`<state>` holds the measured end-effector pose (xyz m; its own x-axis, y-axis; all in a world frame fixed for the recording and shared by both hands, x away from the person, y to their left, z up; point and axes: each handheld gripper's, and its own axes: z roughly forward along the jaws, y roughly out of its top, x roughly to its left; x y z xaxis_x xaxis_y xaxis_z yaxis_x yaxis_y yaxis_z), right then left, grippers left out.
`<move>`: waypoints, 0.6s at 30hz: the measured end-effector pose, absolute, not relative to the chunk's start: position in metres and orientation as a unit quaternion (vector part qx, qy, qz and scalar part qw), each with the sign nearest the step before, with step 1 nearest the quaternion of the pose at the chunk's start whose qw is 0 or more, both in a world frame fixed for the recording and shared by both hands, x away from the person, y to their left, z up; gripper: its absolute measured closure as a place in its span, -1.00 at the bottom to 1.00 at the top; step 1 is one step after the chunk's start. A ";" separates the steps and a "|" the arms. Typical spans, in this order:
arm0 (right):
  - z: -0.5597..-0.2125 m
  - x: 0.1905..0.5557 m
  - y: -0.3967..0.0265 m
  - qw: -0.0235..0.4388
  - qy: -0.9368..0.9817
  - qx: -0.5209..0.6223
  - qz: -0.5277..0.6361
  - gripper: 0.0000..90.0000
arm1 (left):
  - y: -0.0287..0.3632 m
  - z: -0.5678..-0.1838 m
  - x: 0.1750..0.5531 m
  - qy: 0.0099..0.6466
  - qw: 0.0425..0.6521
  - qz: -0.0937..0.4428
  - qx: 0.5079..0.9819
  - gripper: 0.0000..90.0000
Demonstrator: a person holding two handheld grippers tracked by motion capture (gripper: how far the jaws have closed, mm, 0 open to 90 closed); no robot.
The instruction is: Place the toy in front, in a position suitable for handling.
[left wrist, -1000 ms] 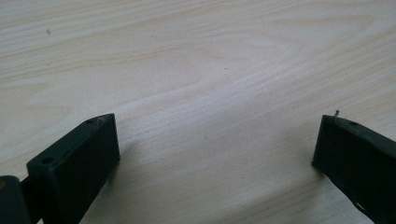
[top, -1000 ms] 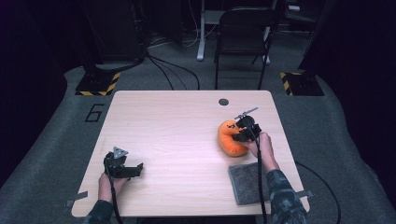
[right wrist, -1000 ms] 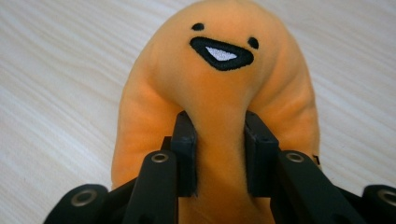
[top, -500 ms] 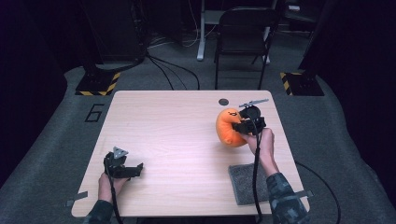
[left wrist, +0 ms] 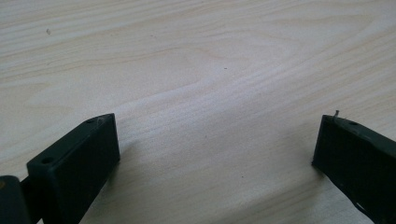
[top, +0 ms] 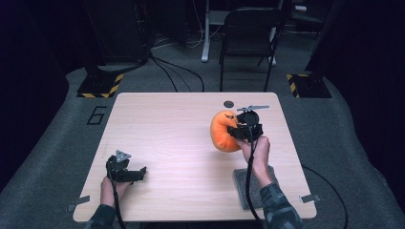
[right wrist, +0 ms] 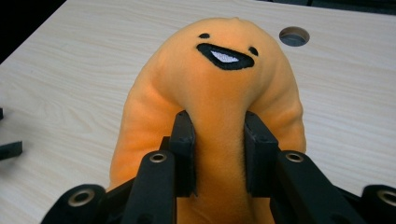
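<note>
The right gripper (top: 237,132) is clamped on an orange plush toy (top: 224,131) with a stitched black smile and two small dot eyes; in the right gripper view its two black pads (right wrist: 184,140) press into the soft body from either side, pinching a fold of fabric just below the face, so the plush (right wrist: 210,116) bulges out around them. In the high view the toy sits over the right half of the light wooden table (top: 172,143), toward the far side, just left of the gripper body and touching it. It is a curved, banana-like shape: its long axis runs roughly from far to near, bowing out toward the left, with the face end pointing to the far edge and up, and the lower end curling back toward the near right. Whether its lower end rests on the tabletop or hangs just clear of it is hard to judge from above. A round cable hole (top: 229,104) in the table lies just beyond the face end, and it appears again in the right gripper view (right wrist: 294,36) to the upper right of the head. A dark grey rectangular pad (top: 246,183) lies near the right front corner, partly under the person's right forearm. Well apart, at the near left of the table, the left gripper (top: 138,172) is low over the wood with its jaws spread wide; the left gripper view has bare wood grain (left wrist: 210,84) between them
</note>
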<state>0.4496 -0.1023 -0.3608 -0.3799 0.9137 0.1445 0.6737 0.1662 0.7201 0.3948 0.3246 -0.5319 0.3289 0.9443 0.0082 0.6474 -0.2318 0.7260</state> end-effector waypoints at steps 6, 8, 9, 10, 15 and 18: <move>-0.379 0.455 -0.098 0.151 0.730 0.559 0.363 0.52 | 0.325 -0.532 0.395 0.530 0.321 0.232 0.750 -0.99; -0.387 0.456 -0.096 0.146 0.725 0.570 0.359 0.50 | 0.325 -0.532 0.395 0.530 0.321 0.232 0.749 -0.99; -0.390 0.456 -0.095 0.145 0.724 0.571 0.357 0.49 | 0.325 -0.532 0.395 0.530 0.321 0.232 0.749 -0.99; -0.393 0.456 -0.094 0.144 0.724 0.574 0.354 0.48 | 0.325 -0.532 0.395 0.530 0.321 0.232 0.750 -0.99; -0.423 0.461 -0.083 0.146 0.724 0.588 0.329 0.43 | 0.325 -0.532 0.395 0.530 0.321 0.232 0.749 -0.99; -0.441 0.465 -0.079 0.140 0.727 0.596 0.312 0.40 | 0.325 -0.532 0.395 0.530 0.322 0.232 0.750 -0.99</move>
<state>0.4652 -0.0791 -0.4405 -0.2508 0.9533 0.1684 0.7784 0.0952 0.6206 0.3949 0.3247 -0.5321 0.3309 0.9436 0.0065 0.6452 -0.2313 0.7281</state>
